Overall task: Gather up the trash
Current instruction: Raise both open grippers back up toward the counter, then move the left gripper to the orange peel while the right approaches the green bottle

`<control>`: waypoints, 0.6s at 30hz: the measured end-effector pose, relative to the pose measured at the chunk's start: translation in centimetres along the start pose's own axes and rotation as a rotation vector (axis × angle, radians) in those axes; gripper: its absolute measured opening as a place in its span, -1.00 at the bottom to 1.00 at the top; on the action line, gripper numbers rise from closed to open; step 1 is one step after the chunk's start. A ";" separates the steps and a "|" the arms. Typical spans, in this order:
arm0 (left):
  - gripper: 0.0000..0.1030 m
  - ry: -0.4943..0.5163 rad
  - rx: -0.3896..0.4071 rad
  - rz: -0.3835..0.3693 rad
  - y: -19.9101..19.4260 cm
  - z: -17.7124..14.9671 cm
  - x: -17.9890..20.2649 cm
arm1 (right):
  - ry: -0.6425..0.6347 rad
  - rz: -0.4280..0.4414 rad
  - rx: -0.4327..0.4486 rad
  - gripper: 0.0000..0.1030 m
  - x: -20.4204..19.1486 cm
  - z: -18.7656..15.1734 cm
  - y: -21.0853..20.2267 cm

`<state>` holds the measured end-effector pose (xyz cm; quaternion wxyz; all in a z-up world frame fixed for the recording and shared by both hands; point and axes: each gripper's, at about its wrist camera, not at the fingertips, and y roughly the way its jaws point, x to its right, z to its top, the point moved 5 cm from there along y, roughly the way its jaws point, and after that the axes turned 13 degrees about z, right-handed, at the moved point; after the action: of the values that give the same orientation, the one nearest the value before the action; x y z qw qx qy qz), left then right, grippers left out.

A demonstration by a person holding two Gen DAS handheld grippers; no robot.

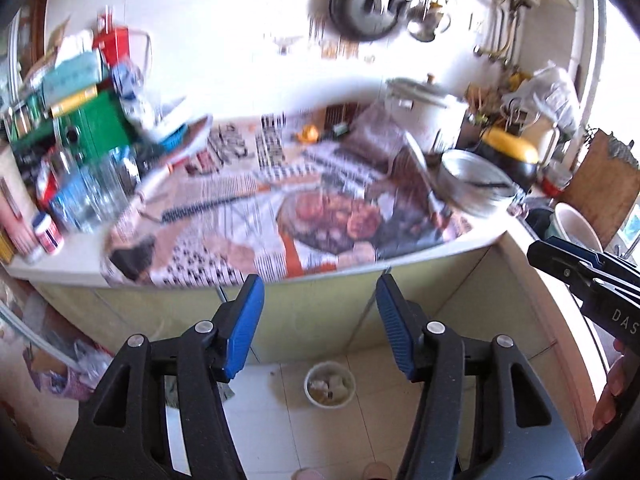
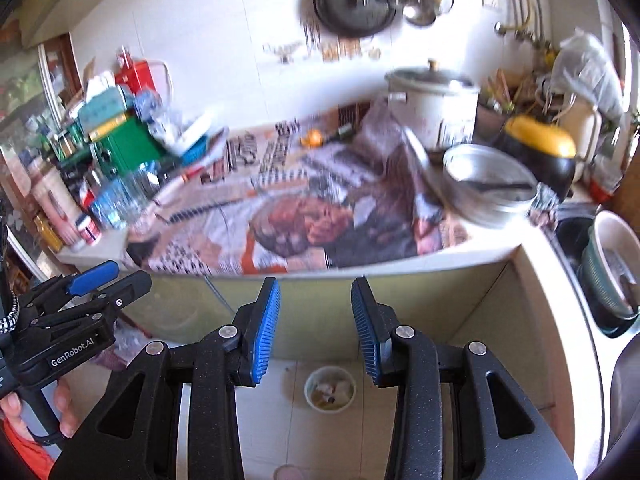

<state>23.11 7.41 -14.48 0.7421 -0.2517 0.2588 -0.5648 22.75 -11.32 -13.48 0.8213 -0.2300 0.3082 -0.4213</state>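
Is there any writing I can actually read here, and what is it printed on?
"GenRobot.AI": on the black body of the left gripper, seen from the right wrist.
"DAS", cut off by the frame edge: on the right gripper, seen from the left wrist.
Newspaper print, box and jar labels: too blurred to read.

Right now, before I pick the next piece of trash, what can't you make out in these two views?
- Worktop newspaper: blurred in both views; loose scraps can't be told from print.
- Small bin on the floor: too small to name its contents.
- Left shelf clutter: smeared by motion.
- Sink basin: cut by the right wrist view's edge.
- Left tongs and right tongs: empty.
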 end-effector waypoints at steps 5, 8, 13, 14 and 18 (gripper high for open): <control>0.29 -0.011 0.110 -0.009 -4.4 2.5 -1.9 | -0.009 -0.003 0.104 -0.33 -2.5 2.4 -3.5; 0.39 -0.029 0.157 -0.013 -6.1 3.8 -2.9 | -0.031 -0.024 0.168 -0.14 -3.7 3.4 -4.9; 0.69 -0.040 0.207 -0.017 -7.1 5.4 -3.6 | -0.050 -0.051 0.224 0.14 -4.4 4.7 -5.6; 0.71 -0.034 0.216 -0.015 -7.1 5.8 -3.7 | -0.046 -0.049 0.231 0.15 -4.4 5.0 -5.5; 0.72 -0.024 0.232 -0.002 -5.6 7.4 -3.4 | -0.048 -0.048 0.239 0.15 -3.7 6.2 -4.3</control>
<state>23.29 10.00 -4.94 0.7687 -0.1710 0.1827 -0.5886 23.07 -9.85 -5.18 0.8398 -0.1477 0.2303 -0.4690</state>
